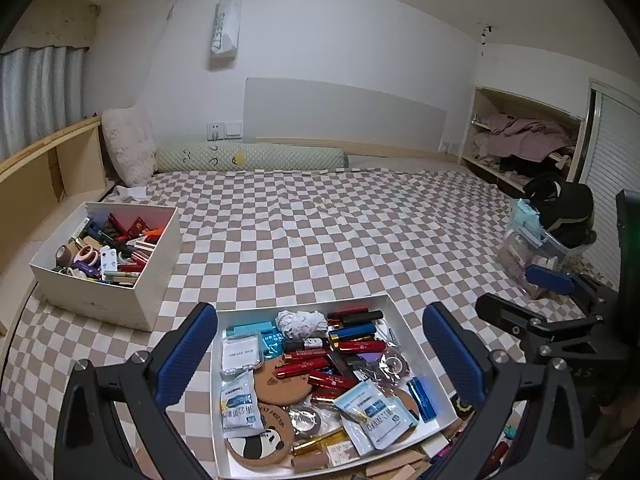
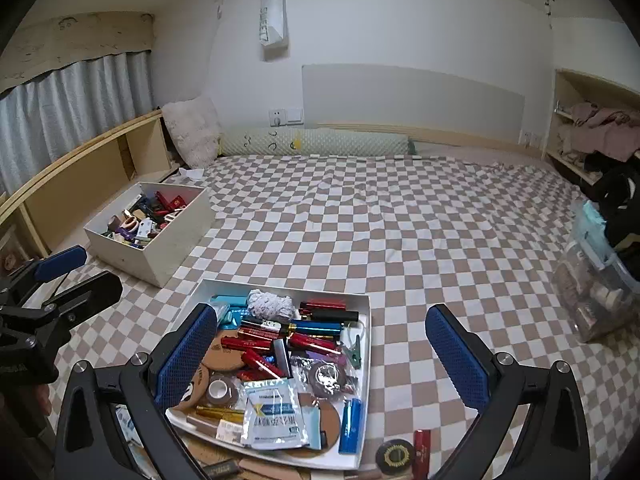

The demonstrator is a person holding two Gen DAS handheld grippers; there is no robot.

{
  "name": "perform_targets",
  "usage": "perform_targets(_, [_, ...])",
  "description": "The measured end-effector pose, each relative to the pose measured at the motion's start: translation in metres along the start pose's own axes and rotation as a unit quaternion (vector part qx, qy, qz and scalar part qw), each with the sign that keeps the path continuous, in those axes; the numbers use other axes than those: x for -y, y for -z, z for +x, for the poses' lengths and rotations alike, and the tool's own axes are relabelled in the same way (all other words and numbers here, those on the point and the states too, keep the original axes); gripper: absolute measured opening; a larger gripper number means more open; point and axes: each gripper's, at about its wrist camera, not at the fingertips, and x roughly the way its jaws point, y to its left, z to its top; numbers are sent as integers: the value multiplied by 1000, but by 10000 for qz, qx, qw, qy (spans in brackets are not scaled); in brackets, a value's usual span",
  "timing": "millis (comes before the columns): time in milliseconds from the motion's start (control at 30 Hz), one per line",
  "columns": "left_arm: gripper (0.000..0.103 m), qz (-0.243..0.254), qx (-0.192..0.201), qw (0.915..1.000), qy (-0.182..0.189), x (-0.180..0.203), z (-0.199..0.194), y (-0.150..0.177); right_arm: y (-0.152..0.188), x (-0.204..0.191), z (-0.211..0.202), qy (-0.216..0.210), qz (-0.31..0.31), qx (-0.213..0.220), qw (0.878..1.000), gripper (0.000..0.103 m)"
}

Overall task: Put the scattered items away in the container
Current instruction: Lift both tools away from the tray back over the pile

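A shallow white tray (image 1: 394,312) (image 2: 366,332) lies on the checkered bed, full of red tubes (image 1: 362,346), cork coasters, tape rolls and sachets (image 2: 274,420). My left gripper (image 1: 320,348) is open and empty, its blue fingers on either side of the tray, above it. My right gripper (image 2: 322,354) is open and empty, over the tray's right half. Loose items lie by the tray's near edge: a black-gold round badge (image 2: 396,456), a red tube (image 2: 421,454) and wooden blocks (image 1: 396,470). The right gripper also shows in the left wrist view (image 1: 536,300).
A deep white box (image 1: 156,280) (image 2: 176,248) with several small items stands at the bed's left. A clear plastic bin (image 1: 532,252) (image 2: 596,300) with dark clothes sits at the right edge. Pillows (image 2: 192,136) lie at the headboard. Wooden shelves line both sides.
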Motion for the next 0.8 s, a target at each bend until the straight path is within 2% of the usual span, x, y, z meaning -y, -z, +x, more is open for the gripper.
perform_targets(133, [103,89,-23,9999,-62,4,-10,6,4,0,-20,-24,36,119,9999,103])
perform_targets(300, [103,241,53,9991,-337,8,-27,17,12,1,-38,-85,64,218,9997,103])
perform_targets(567, [103,406,86,9985,-350,20,-52,39,36,-5,-57,-80,-31,202,9998,103])
perform_targets(800, [103,315,-49,9990,-304,24,-62,67,62,-11,-69,-12,-130,202,9997,103])
